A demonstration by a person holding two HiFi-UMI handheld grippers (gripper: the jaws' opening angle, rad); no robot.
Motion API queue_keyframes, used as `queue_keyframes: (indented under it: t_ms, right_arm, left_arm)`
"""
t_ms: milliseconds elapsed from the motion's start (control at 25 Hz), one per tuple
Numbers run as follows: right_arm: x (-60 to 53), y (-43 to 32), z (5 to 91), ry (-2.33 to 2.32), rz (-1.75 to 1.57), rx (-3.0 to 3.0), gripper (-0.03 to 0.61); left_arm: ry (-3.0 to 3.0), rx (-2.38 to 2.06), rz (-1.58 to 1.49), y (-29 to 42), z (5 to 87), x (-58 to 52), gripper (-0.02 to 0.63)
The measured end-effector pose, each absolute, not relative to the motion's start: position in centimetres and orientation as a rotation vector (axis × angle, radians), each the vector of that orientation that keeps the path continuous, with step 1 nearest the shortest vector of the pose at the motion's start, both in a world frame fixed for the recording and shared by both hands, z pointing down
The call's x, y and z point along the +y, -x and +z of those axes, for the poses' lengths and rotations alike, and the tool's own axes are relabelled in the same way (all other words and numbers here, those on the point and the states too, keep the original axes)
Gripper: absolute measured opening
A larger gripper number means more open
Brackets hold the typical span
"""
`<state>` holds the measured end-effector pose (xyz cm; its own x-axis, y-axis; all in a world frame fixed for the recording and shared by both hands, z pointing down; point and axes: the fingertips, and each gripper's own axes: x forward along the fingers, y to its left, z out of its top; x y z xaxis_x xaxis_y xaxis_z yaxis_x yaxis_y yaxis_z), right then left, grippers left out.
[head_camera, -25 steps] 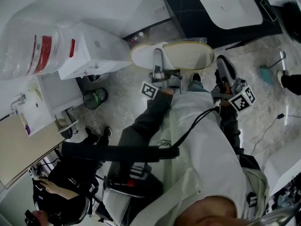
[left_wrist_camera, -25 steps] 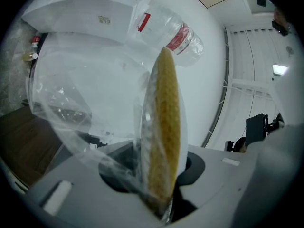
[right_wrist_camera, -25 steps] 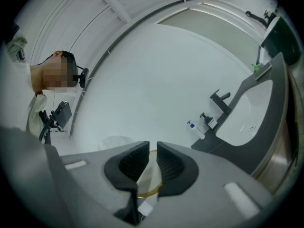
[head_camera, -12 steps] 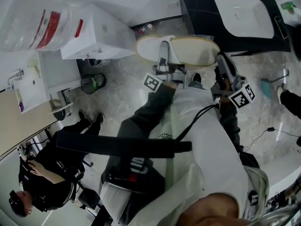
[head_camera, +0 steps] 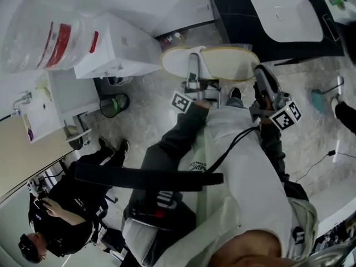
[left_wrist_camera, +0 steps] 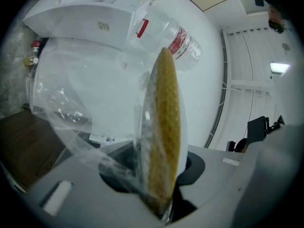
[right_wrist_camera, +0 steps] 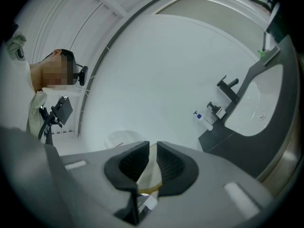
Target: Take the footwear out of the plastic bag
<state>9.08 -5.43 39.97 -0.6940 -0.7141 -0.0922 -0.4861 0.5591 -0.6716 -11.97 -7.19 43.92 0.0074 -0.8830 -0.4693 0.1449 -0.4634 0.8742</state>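
A white slipper (head_camera: 222, 63) with a yellowish sole hangs crosswise in front of me in the head view. My left gripper (head_camera: 192, 75) is shut across its middle. In the left gripper view the slipper (left_wrist_camera: 164, 122) stands edge-on between the jaws of the left gripper (left_wrist_camera: 156, 175), wrapped in the clear plastic bag (left_wrist_camera: 71, 108), which trails off to the left. My right gripper (head_camera: 260, 75) is at the slipper's right end. In the right gripper view the right gripper (right_wrist_camera: 151, 151) is shut on a thin cream edge with a yellow rim, with a bit of film below.
A white cabinet (head_camera: 125, 49) and a big clear sack with red print (head_camera: 44, 38) are at upper left. A dark counter with a white basin (head_camera: 286, 10) is at upper right. A bin (head_camera: 114, 102) stands on the marble floor. A person in black (head_camera: 67, 204) sits at lower left.
The head view has swung a little, so the room shifts in frame. Both grippers keep the same hold on the slipper, which stays crosswise in front of me.
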Motion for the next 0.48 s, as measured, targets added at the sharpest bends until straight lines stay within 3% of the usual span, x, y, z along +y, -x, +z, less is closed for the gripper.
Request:
queue_keyframes:
  t_ms: [480]
  right_arm:
    - [-4.84,-9.14,40.42,1.156,-0.809,2.487,0.038]
  left_arm:
    - [-1.485,-0.793,-1.547,12.40,44.03,-7.27,0.115]
